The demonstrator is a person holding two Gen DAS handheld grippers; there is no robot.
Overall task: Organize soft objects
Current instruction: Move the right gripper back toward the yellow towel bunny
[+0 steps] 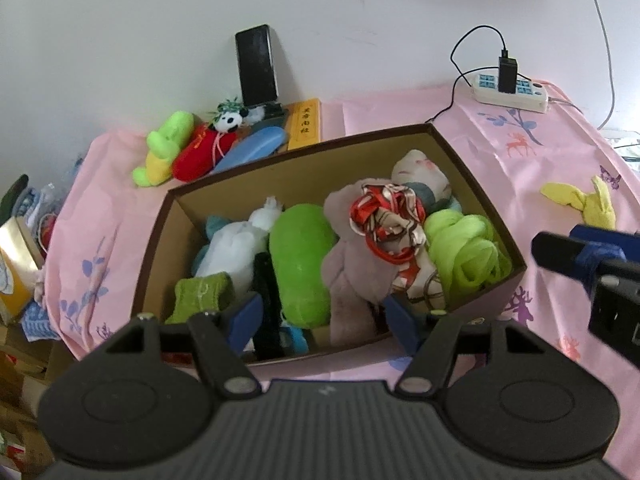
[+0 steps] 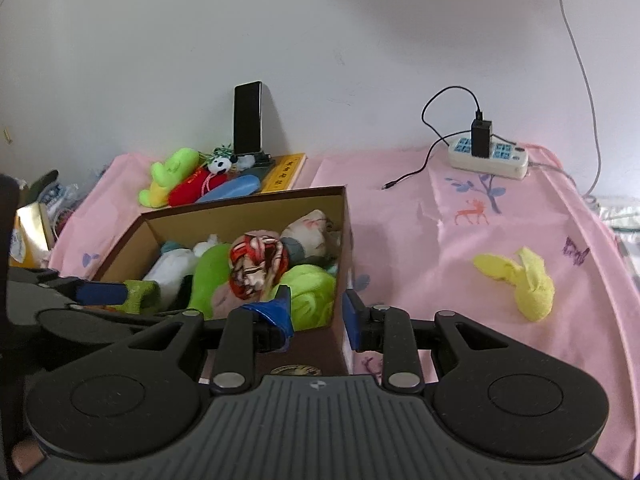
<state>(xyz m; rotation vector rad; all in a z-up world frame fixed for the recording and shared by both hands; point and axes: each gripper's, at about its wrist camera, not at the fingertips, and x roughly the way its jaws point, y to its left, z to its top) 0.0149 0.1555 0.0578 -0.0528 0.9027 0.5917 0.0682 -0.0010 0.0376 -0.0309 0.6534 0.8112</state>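
A brown cardboard box (image 1: 476, 168) sits on the pink cloth, filled with soft things: a green plush (image 1: 300, 256), a white plush (image 1: 236, 248), a red patterned scarf (image 1: 392, 228), a lime net cloth (image 1: 468, 256). My left gripper (image 1: 324, 320) is open and empty over the box's near edge. My right gripper (image 2: 316, 312) is open, its fingers either side of the box's right wall (image 2: 344, 240). A knotted yellow cloth (image 2: 520, 280) lies on the pink cloth to the right. A green toy (image 1: 164, 148) and red panda toy (image 1: 208, 144) lie behind the box.
A phone (image 1: 256, 66) leans on the wall beside a yellow book (image 1: 306, 122). A power strip (image 1: 510, 90) with charger and cable sits at the back right. Clutter lies off the table's left edge (image 1: 24, 240).
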